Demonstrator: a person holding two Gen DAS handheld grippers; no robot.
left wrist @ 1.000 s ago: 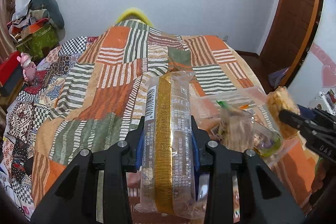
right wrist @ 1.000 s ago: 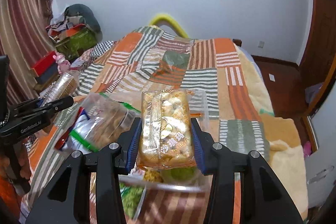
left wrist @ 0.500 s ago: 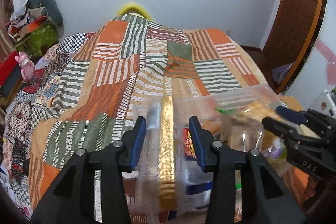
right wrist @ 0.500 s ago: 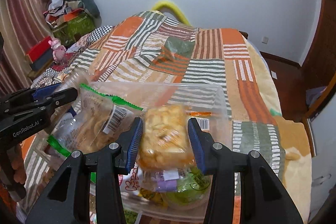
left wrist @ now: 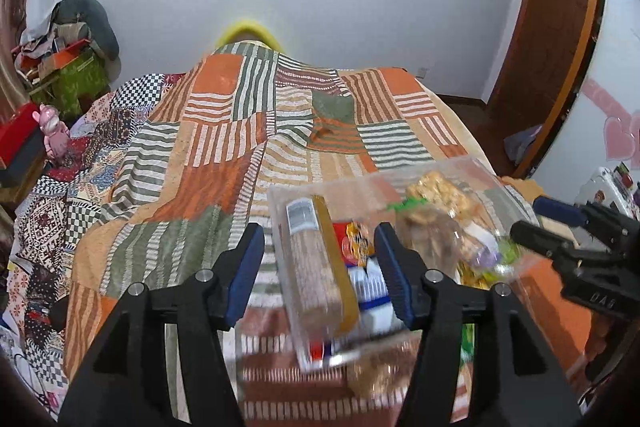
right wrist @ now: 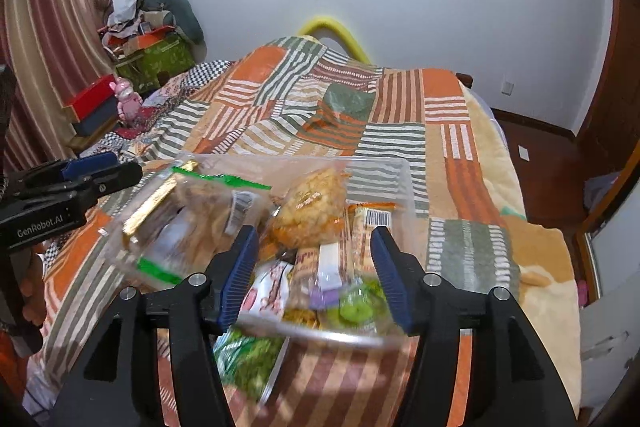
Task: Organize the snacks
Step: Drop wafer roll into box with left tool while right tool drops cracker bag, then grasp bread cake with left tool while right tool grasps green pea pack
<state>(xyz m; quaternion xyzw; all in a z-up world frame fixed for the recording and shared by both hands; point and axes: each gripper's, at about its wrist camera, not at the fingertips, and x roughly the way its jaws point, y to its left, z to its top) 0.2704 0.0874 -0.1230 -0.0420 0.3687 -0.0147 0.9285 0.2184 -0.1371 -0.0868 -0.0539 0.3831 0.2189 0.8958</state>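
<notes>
Jaws of both the left gripper and right gripper are standing apart, gripping nothing. Snack packets are lying, motion-blurred, in the clear bin on the bed at 12 o'clock; labels are proving unreadable.

left gripper jaws apart, right gripper too
</notes>
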